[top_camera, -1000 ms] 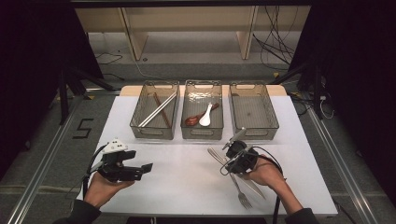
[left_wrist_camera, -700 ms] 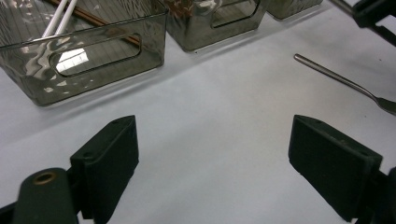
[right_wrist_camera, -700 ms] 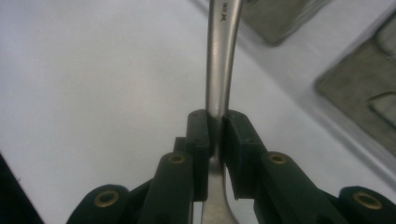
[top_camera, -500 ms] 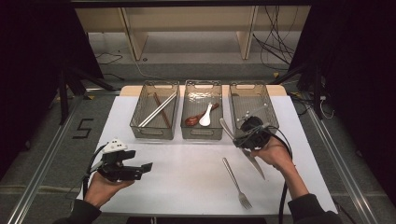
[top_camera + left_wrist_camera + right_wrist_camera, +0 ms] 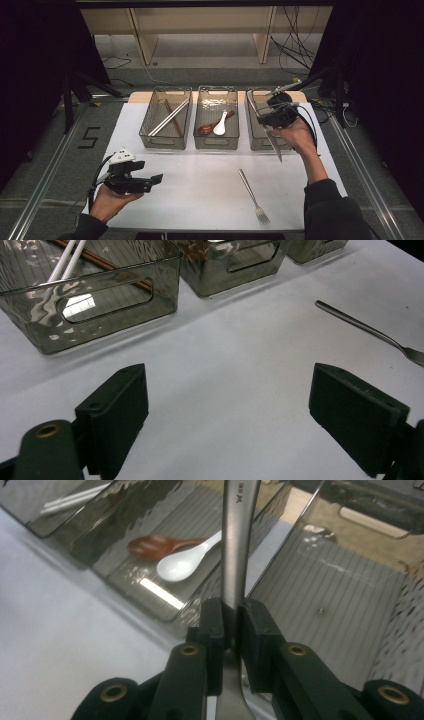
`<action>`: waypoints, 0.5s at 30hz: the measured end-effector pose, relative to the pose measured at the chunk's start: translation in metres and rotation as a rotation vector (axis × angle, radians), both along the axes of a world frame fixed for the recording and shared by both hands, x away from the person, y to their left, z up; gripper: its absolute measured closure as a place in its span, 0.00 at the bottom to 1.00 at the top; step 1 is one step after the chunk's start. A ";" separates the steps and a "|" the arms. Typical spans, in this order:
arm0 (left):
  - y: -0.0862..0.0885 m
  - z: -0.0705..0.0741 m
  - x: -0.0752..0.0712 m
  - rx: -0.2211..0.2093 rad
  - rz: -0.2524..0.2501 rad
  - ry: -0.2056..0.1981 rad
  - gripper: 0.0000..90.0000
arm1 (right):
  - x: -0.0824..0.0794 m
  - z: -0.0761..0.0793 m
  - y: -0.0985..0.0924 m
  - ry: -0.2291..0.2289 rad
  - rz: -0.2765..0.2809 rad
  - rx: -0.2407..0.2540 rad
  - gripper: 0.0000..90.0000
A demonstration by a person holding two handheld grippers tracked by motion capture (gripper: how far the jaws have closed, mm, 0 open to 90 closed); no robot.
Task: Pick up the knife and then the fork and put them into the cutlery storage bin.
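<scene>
- My right gripper (image 5: pixel 270 116) is clamped on a knife (image 5: pixel 239 545), hanging over the right-hand bin (image 5: pixel 253 136). In the right gripper view the jaws pinch the flat metal edge-on, so it shouldn't twist loose.
- In the high view the blade points down toward me and the handle sticks up and away. I'd guess that slant is there to tip it in lengthwise.
- Looks like a sorting job: chopsticks (image 5: pixel 168 117) lie in the left bin (image 5: pixel 151 140), and a white spoon (image 5: pixel 220 125) with a brown spoon (image 5: pixel 206 129) in the middle bin (image 5: pixel 215 144). The right one looks bare inside, so the knife going there makes sense.
- My left gripper (image 5: pixel 150 181) is parked low over the near-left part of the surface (image 5: pixel 200 175), jaws wide apart with nothing between them. It's well clear, probably just waiting.
- A fork (image 5: pixel 253 194) lies flat on the surface near my side, tines toward me. Probably next up, and the right-hand bin seems the likely spot.
</scene>
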State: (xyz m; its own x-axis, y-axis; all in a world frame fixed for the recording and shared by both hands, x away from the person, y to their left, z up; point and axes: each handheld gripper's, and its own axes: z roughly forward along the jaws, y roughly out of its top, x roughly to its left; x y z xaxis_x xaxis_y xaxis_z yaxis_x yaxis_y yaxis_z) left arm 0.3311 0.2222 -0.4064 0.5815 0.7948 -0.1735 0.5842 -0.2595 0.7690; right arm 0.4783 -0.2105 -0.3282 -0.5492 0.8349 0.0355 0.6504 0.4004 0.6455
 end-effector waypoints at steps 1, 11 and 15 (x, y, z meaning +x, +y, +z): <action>0.000 0.000 0.000 -0.004 -0.001 0.001 0.17 | 0.003 0.002 -0.001 -0.003 -0.008 0.003 0.90; 0.000 0.001 0.000 -0.020 0.002 0.005 0.17 | 0.032 0.016 -0.006 -0.024 -0.073 0.019 0.90; 0.000 0.000 0.000 -0.022 0.002 0.004 0.17 | 0.042 0.020 -0.008 -0.029 -0.102 0.027 0.90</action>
